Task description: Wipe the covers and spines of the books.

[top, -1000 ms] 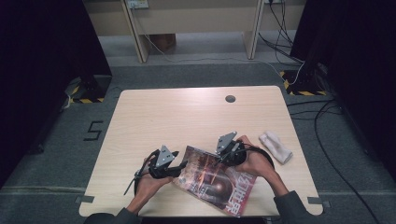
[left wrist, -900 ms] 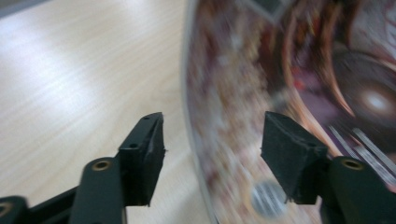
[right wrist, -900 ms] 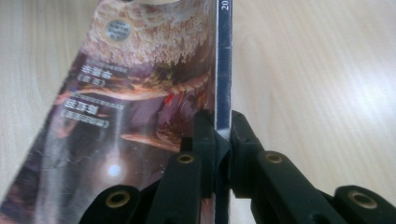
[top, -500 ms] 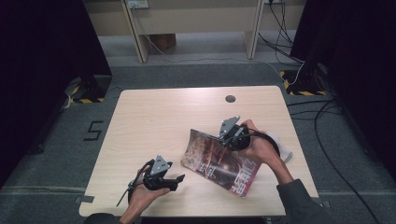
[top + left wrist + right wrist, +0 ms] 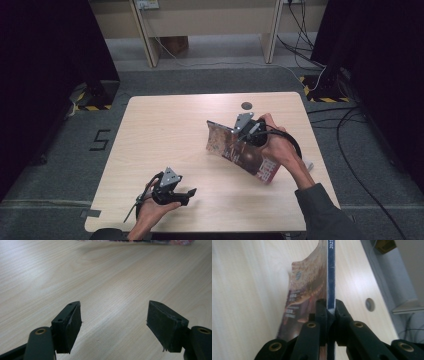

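In the high view, the right gripper (image 5: 239, 134) is clamped on the spine edge of a magazine (image 5: 240, 152) and holds it tilted up off the table (image 5: 170, 130), its lower edge seemingly down near the wood at the right side; the step in hand looks like lifting or turning the magazine over. The left gripper (image 5: 187, 196) rests low near the front edge, well apart from the magazine, with nothing in it. A small dark round hole (image 5: 246, 106) sits in the tabletop beyond the magazine, and something pale (image 5: 308, 164) peeks out just past the right hand, too hidden to identify; neither blocks the way. In the left gripper view, the two black jaws stand apart over bare wood, having just been opening with nothing between them, and the magazine's edge (image 5: 140, 241) lies far off at the top. In the right gripper view, the jaws are pinched together on the thin blue spine (image 5: 331, 272), the cover (image 5: 305, 290) bowing away to the left. The next move likely calls for a steady grip, as the limp pages could sag or slip.
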